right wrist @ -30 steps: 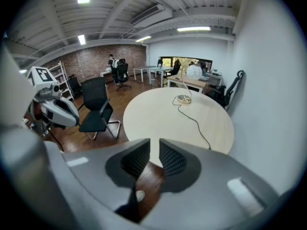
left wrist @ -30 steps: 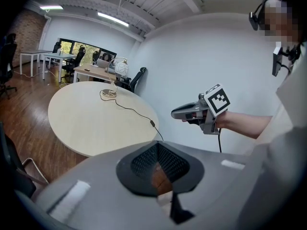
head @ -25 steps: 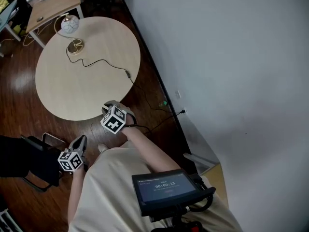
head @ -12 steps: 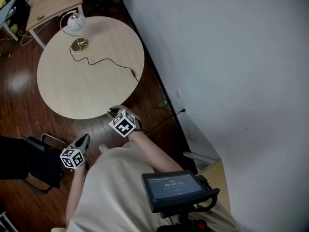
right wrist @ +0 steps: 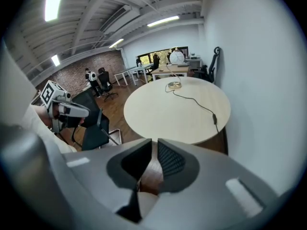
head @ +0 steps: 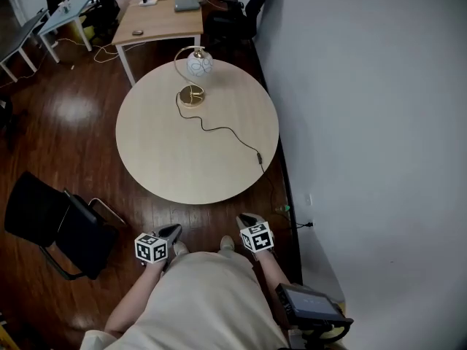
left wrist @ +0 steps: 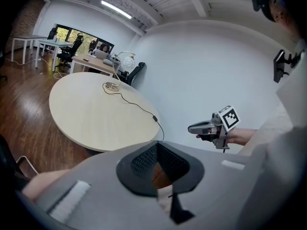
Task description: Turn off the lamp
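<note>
The lamp (head: 198, 64), a white globe on a curved brass arm with a round brass base (head: 192, 97), stands at the far side of the round table (head: 160, 152). Its black cord runs to an inline switch (head: 259, 157) near the table's right edge. Both grippers hang in front of the table's near edge, well short of the switch. My left gripper (head: 175, 230) is shut and empty. The jaws of my right gripper (head: 245, 218) are closing, with a narrow gap and nothing between them. The right gripper view shows the lamp (right wrist: 177, 57) and switch (right wrist: 214, 119) far ahead.
A black chair (head: 62, 224) stands left of me on the wooden floor. A wooden desk (head: 160, 17) sits behind the table. A grey wall (head: 379, 122) runs along the right, with a socket (head: 310, 199) low down. A screen device (head: 310, 306) hangs at my right side.
The right gripper has dropped back from the table's near edge toward my body and rolled. The head view has swung so the table now sits centred ahead. The left gripper shifted slightly.
</note>
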Demonstrator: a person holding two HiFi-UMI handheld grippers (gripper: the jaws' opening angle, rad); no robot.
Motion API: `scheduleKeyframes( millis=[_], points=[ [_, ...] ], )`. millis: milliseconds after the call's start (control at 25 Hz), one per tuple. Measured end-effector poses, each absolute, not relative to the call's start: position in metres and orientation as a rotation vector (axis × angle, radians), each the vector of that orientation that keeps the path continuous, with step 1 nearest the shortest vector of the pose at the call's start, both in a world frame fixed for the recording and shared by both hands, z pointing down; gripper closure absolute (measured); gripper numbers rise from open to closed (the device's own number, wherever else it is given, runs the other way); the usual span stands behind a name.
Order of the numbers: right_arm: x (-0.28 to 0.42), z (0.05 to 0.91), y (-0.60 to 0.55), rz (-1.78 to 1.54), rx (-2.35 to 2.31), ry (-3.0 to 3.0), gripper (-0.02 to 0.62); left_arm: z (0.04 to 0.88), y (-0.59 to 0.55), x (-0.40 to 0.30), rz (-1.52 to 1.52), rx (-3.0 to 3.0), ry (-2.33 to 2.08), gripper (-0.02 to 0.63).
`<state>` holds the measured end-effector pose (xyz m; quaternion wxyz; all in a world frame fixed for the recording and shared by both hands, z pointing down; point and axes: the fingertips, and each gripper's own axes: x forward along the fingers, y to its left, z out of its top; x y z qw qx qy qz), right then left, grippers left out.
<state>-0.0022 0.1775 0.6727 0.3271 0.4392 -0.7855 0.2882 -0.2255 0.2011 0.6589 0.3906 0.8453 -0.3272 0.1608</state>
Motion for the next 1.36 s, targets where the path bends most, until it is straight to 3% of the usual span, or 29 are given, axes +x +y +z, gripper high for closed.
scheduleKeyframes(
  millis=[240,360,1360],
  points=[
    [0.003,0.678,0.173,0.785,1.194,-2.068,0.559,0.663,0.201,-0.216,0.431,2.142,-0.804,0.601],
    [0.003,0.679,0.166,0.74,1.213,-2.079,0.592,0.666,0.198,-0.214,0.44,2.146,-0.799,0.601],
    [0.031,0.698,0.156,0.67,1.256,-2.092,0.592,0.672,0.185,-0.191,0.51,2.157,-0.775,0.601]
  ],
)
